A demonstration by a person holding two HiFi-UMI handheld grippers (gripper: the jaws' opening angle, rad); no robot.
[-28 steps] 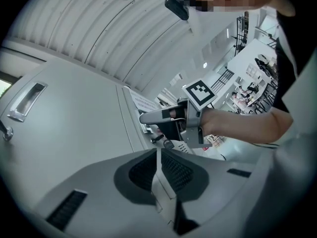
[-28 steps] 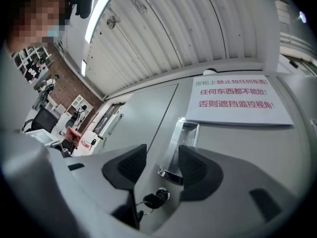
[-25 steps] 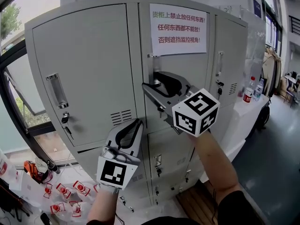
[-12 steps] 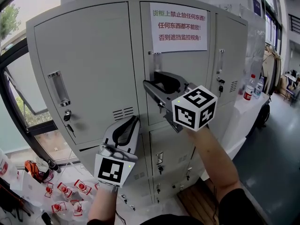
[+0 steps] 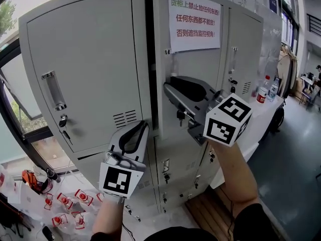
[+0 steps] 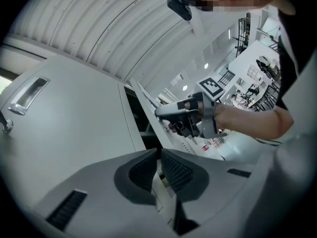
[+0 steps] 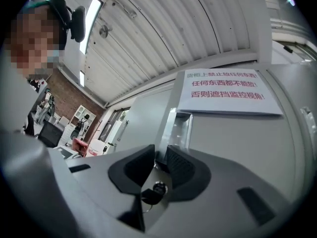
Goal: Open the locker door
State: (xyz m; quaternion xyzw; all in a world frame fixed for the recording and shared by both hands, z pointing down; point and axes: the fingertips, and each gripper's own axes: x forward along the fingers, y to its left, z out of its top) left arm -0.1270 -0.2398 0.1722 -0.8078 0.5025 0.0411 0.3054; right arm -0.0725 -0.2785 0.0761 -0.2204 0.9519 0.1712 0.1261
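Note:
The grey locker door (image 5: 198, 74) with a printed sign (image 5: 194, 20) stands ajar, a dark gap (image 5: 149, 59) along its left edge. My right gripper (image 5: 171, 87) has just been closing and its jaws pinch the lower end of the door's recessed handle (image 7: 181, 129). Below them sit the lock and key (image 7: 157, 187). My left gripper (image 5: 141, 126) hangs lower left, in front of the lower lockers, shut on nothing. From the left gripper view (image 6: 159, 155) the right gripper (image 6: 164, 114) shows against the swung door's edge (image 6: 146, 108).
The left locker door (image 5: 85, 69) with its handle (image 5: 52, 90) and the right door (image 5: 241, 59) are closed. Lower lockers (image 5: 173, 164) sit beneath. Bottles (image 5: 261, 92) stand on a white ledge at right. Red-and-white packets (image 5: 65, 207) litter the floor at left, by a window.
The right gripper's jaws narrowed onto the handle and drew back to the right; the signed door swung out, opening a dark gap at its left. The left gripper barely moved.

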